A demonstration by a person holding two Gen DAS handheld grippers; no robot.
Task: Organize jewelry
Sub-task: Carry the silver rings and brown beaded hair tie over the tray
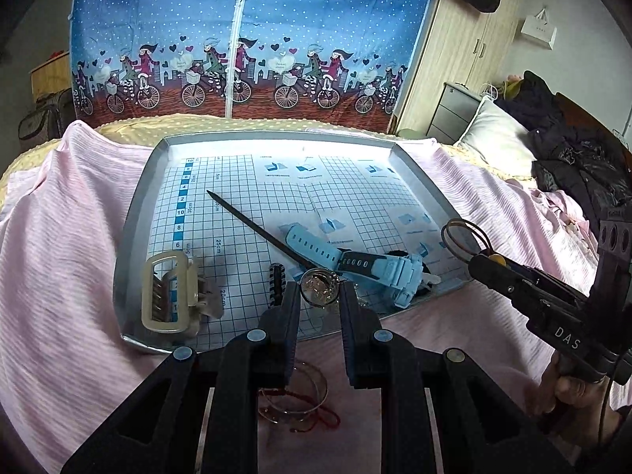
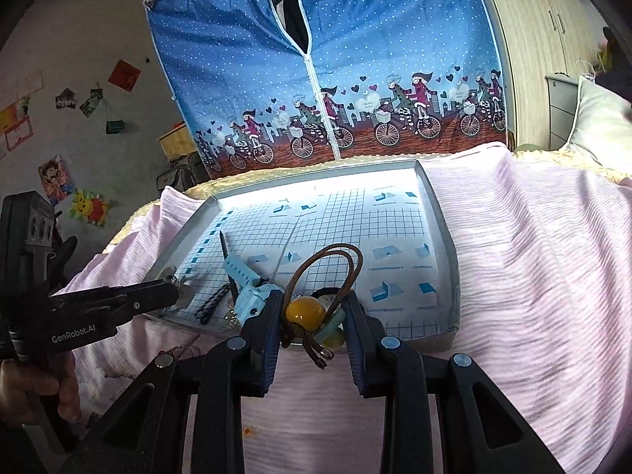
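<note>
A silver tray (image 1: 134,237) lined with blue grid paper lies on a pink cloth. On it are a light blue watch (image 1: 355,262), a black hair stick (image 1: 252,227), a beige claw clip (image 1: 168,292) and a black braided piece (image 1: 276,280). My left gripper (image 1: 319,300) is shut on a small round silvery pendant (image 1: 319,286) over the tray's near edge. My right gripper (image 2: 312,316) is shut on a brown hair tie (image 2: 328,264) with a yellow bead (image 2: 304,312), just above the tray's near edge. In the left wrist view the right gripper (image 1: 480,262) hangs at the tray's right corner.
Clear bangles and a red string (image 1: 300,399) lie on the pink cloth (image 1: 59,276) in front of the tray. A blue fabric wardrobe (image 1: 252,39) stands behind the bed. A pillow (image 1: 493,138) and dark clothes (image 1: 572,150) lie at the right. The left gripper (image 2: 173,294) shows at the tray's left.
</note>
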